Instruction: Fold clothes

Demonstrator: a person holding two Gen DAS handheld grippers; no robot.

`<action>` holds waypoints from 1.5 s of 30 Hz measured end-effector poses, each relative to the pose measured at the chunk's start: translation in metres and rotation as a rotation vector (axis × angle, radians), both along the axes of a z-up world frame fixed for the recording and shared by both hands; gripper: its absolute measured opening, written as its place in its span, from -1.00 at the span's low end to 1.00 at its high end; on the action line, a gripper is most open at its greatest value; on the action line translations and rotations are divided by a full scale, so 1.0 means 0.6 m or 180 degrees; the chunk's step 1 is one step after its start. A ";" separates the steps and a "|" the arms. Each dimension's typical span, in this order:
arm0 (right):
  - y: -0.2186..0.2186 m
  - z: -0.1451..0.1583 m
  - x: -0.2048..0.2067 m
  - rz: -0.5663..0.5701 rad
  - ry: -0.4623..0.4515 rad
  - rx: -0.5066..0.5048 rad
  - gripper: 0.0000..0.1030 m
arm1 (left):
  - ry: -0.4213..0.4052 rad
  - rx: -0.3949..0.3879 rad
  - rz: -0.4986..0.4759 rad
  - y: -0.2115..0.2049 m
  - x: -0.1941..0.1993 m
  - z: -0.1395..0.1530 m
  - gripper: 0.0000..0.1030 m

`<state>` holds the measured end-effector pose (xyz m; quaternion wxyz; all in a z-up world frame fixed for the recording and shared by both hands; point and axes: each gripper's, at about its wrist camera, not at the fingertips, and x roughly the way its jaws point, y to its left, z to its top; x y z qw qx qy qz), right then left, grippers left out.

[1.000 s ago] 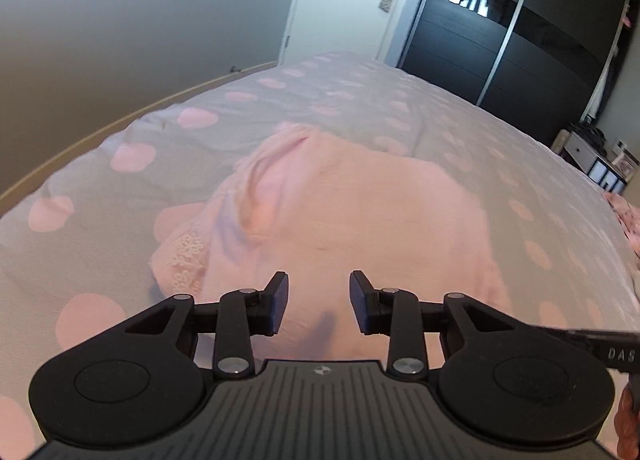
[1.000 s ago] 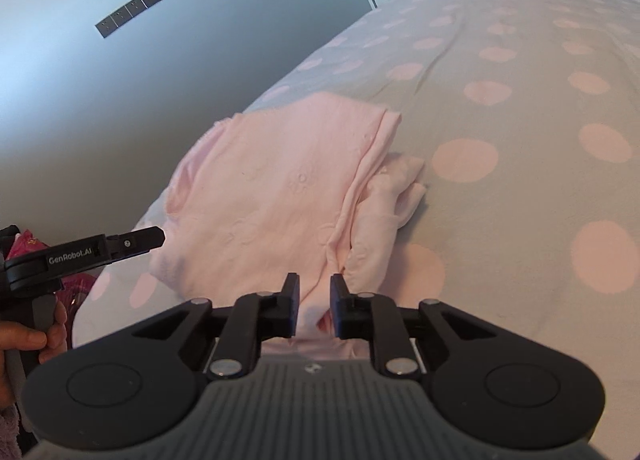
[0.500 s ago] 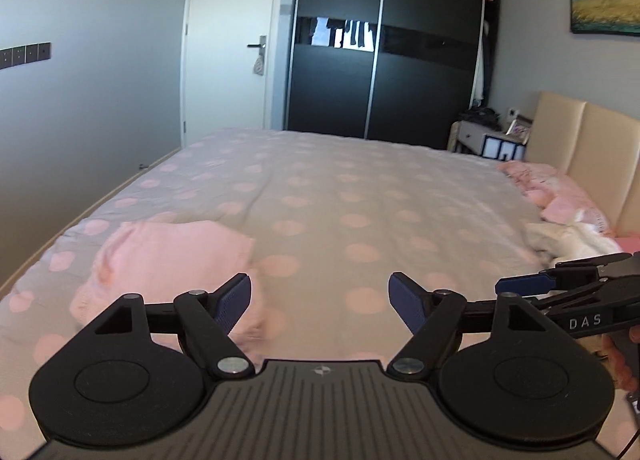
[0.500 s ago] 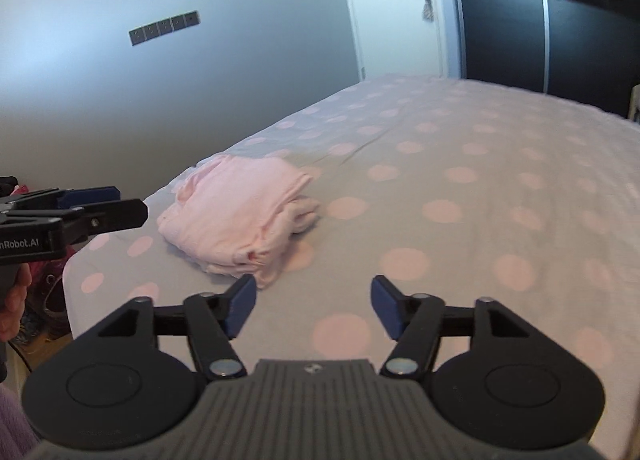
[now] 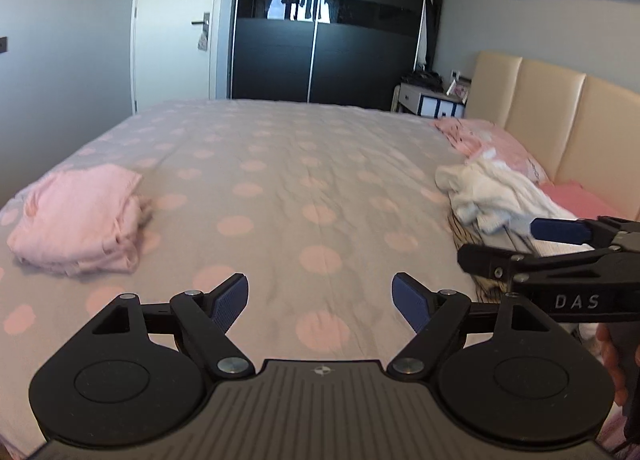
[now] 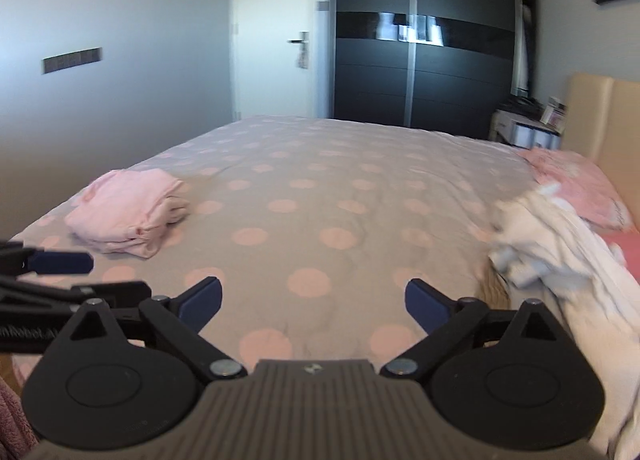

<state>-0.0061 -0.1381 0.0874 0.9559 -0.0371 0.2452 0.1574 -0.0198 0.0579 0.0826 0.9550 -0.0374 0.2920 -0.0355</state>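
A folded pink garment (image 5: 80, 216) lies at the left edge of the bed (image 5: 312, 164); it also shows in the right wrist view (image 6: 128, 216). A crumpled white garment (image 5: 492, 196) lies at the bed's right side, close to my right gripper (image 6: 312, 300) in the right wrist view (image 6: 560, 260). My left gripper (image 5: 320, 300) is open and empty above the bedspread. My right gripper is open and empty too, and it shows at the right of the left wrist view (image 5: 560, 240).
A pink pillow (image 5: 492, 144) and beige headboard (image 5: 560, 112) stand at the right. A dark wardrobe (image 5: 328, 20), a white door (image 5: 176, 28) and a bedside table (image 5: 432, 100) are beyond the bed. A grey wall (image 6: 100, 60) runs along the left.
Both grippers let go of the folded pink garment, opened wide and pulled back and swung right. The white garment pile has come into view.
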 end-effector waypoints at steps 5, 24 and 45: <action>-0.035 -0.055 -0.036 -0.0308 0.0173 0.0200 0.93 | 0.0141 0.0006 0.0024 -0.019 -0.015 -0.052 0.54; -0.010 -0.173 -0.007 -0.0486 0.0468 0.0002 0.94 | 0.0602 0.0176 0.0043 -0.030 0.035 -0.169 0.54; -0.004 -0.206 0.032 -0.0468 0.0604 0.0135 0.94 | 0.0591 0.0331 0.0050 -0.036 0.074 -0.205 0.54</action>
